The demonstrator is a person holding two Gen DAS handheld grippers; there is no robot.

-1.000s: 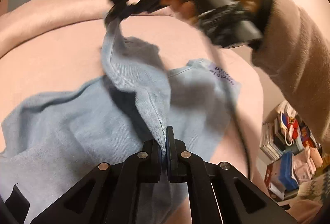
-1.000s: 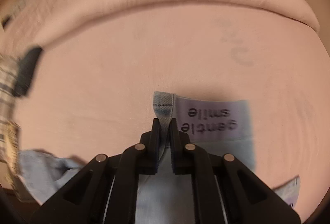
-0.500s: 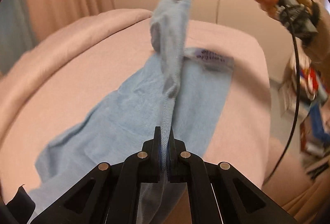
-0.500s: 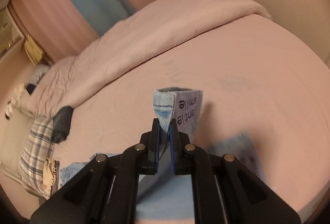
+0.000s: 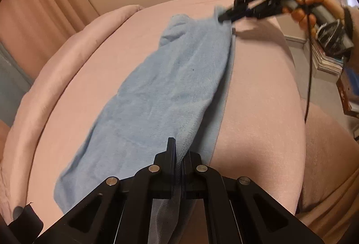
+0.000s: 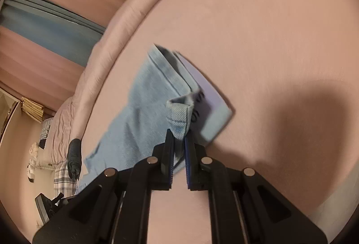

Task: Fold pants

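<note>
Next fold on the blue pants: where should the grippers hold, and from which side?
Grip the pants at the two ends of the long edge nearer the grippers, as now: left gripper on the near end, right gripper on the stitched waistband corner. Approach from that side, jaws flat over the edge. The cloth lies lengthwise on the bed, doubled, so end corners likely control both layers.

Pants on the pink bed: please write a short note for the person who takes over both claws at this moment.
Left claw: shut on the near end of the light blue pants.
Right claw: shut on the far end, at a stitched hem corner beside the lavender label.
Pants: laid lengthwise on the pink bed, one layer over the other, edges roughly together.
Done: the lengthwise fold, leg over leg.
Left: lay both ends flat, let go, smooth the cloth, then probably fold across its length.
</note>
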